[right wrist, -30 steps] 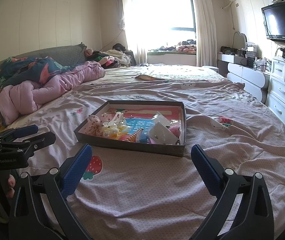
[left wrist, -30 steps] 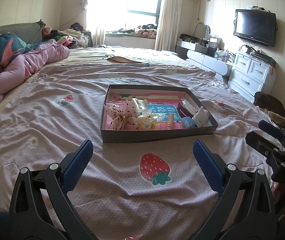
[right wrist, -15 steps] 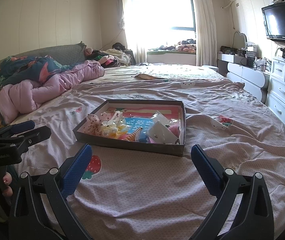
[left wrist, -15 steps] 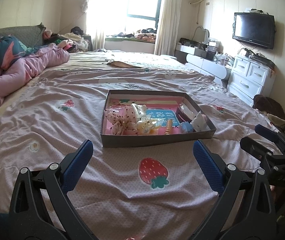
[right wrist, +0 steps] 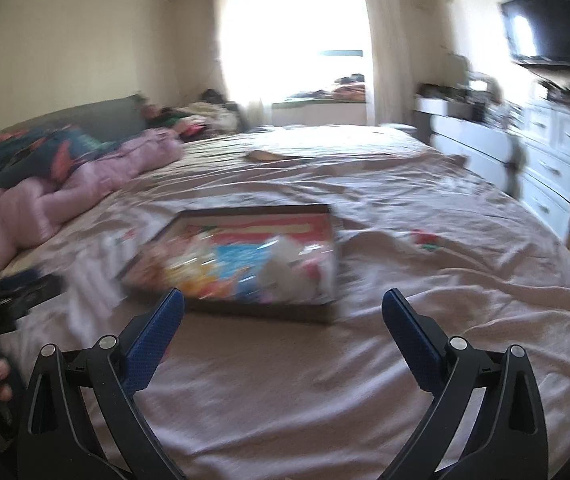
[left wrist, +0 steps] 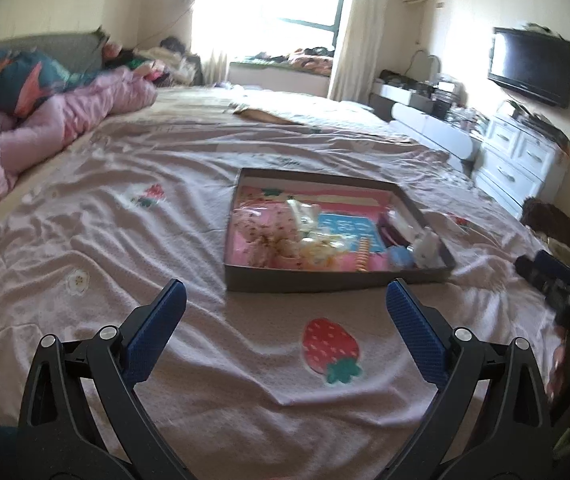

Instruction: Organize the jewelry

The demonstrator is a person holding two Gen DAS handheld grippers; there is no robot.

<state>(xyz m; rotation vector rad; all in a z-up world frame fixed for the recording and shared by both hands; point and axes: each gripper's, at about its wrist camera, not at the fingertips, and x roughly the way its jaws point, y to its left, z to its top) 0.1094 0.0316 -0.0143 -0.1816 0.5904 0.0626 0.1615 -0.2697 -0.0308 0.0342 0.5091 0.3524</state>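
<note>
We find the jewelry [left wrist: 317, 236] heaped inside a shallow grey tray [left wrist: 325, 280] that sits on the pink bedspread [left wrist: 125, 248]: floral fabric bows at its left end, pale yellow pieces in the middle, a ribbed orange piece and small blue and white items toward the right, all over a pink and blue printed floor. Nothing lies on the cover outside the tray that we can see. Compared with half a second ago the tray fills more of both views and the right wrist picture is smeared, so we judge both tools are being carried in toward it quickly. Our left tool [left wrist: 285, 316] hangs just short of the tray's near wall, its blue pads spread wide and holding nothing; our right tool [right wrist: 283, 314] is likewise spread wide and empty, near the tray's front edge. Each tool shows at the edge of the other's view. Whether the pieces are sorted or await sorting, we cannot tell.
</note>
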